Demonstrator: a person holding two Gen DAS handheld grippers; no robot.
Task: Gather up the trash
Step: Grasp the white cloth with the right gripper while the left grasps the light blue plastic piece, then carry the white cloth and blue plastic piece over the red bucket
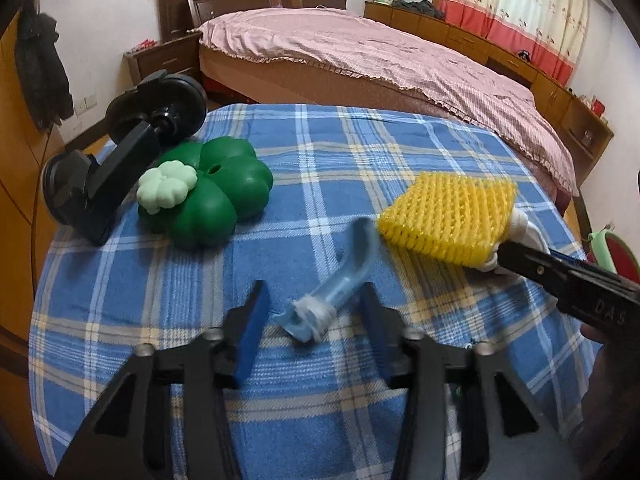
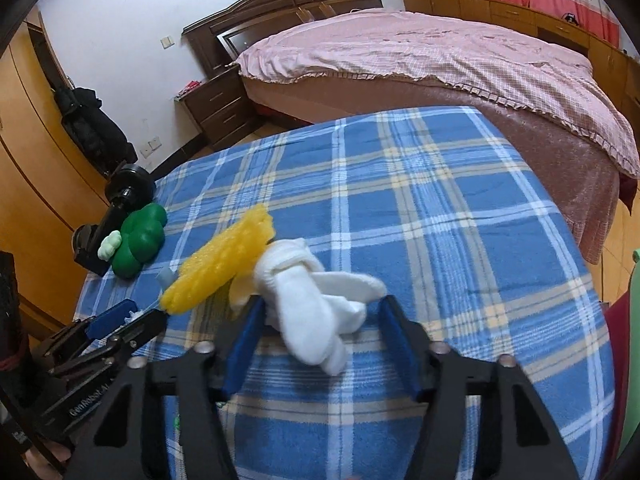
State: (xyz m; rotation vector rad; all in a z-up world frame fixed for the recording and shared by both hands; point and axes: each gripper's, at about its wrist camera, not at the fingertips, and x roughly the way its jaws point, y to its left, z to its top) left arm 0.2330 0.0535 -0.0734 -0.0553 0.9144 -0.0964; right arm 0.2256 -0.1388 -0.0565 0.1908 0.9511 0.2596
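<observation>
Before me, blue plaid blanket [image 1: 320, 152] is carrying: green clover-shaped container [image 1: 212, 196], black wheeled bracket [image 1: 120, 168] beside it, pale blue plastic piece [image 1: 332, 280], yellow foam net [image 1: 448, 216], white cloth bundle [image 2: 312, 296].

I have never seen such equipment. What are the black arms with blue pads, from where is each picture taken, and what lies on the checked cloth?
They are two hand-held grippers, each with a camera looking along its fingers. One picture is from the left gripper, the other from the right gripper. On the blue checked cloth lie a green clover-shaped toy, a black suction holder, a yellow foam net, a white foam net and a pale blue plastic piece. The plastic piece sits between the left fingers, the white net between the right ones; neither looks gripped yet.
</observation>
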